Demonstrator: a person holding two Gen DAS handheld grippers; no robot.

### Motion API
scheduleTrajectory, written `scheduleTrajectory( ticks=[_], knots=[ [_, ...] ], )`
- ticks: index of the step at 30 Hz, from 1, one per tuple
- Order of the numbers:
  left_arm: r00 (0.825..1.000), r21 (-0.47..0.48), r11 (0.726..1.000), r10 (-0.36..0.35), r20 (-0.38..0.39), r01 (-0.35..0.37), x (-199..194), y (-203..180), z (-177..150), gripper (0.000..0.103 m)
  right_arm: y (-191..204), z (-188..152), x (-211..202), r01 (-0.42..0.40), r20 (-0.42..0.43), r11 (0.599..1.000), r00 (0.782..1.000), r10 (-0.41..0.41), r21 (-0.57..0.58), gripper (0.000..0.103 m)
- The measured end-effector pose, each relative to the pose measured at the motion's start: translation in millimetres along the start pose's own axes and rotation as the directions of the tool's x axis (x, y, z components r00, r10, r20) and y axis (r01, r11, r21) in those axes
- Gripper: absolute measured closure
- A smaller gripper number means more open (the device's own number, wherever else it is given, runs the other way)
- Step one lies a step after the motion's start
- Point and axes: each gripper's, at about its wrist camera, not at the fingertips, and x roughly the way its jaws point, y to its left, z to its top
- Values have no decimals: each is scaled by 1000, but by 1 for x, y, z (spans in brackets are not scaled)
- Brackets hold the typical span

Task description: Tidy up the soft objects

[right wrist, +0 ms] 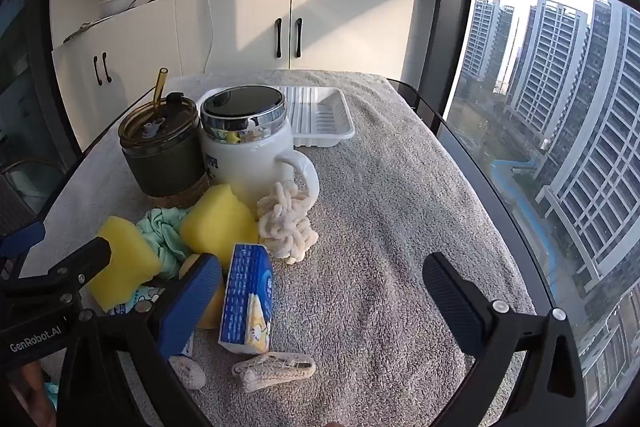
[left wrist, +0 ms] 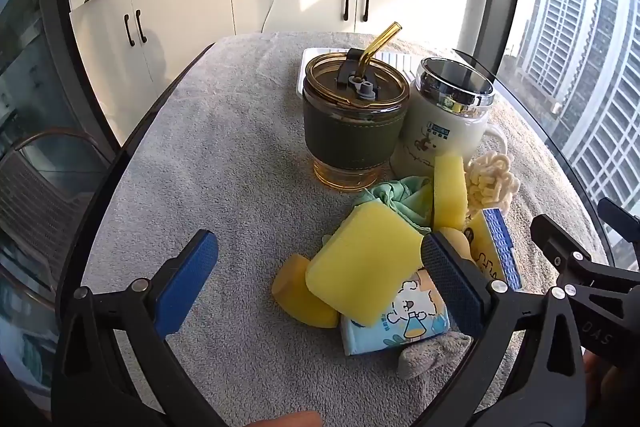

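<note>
A heap of soft things lies on the grey towel-covered table [left wrist: 224,187]. It holds a big yellow sponge [left wrist: 360,263], a second upright yellow sponge [left wrist: 450,191], a green cloth [left wrist: 400,195], a cream knotted rope [left wrist: 492,183], a blue tissue pack [right wrist: 248,299] and a pale blue cartoon pack [left wrist: 400,323]. My left gripper [left wrist: 320,267] is open, its jaws either side of the big sponge and just short of it. My right gripper [right wrist: 320,287] is open and empty, just right of the heap, its left finger [right wrist: 192,303] by the tissue pack.
An amber glass cup with green sleeve and straw [left wrist: 352,123] and a white lidded mug [left wrist: 444,119] stand behind the heap. A white plastic tray [right wrist: 320,115] lies further back. A woven pouch [right wrist: 276,371] lies near the front. White cabinets and a large window surround the table.
</note>
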Motion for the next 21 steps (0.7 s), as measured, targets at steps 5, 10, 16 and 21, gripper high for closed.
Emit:
scheduleTrajectory(
  ticks=[5,10,16,21],
  knots=[
    [1000,0,1000,16,-12,-16,4,-1,1,0,0,0,0,1,1,1000,1000,-1,0,0],
    [1000,3,1000,-1,7,1,-1,0,2,0,-1,0,1,0,1,1000,1000,0,0,0],
    [1000,1,1000,-7,4,7,1,-2,0,0,-1,0,1,1,0,1000,1000,-1,1,0],
    [1000,1,1000,-8,5,8,0,-2,0,0,-1,0,1,0,0,1000,1000,0,0,0]
  ],
)
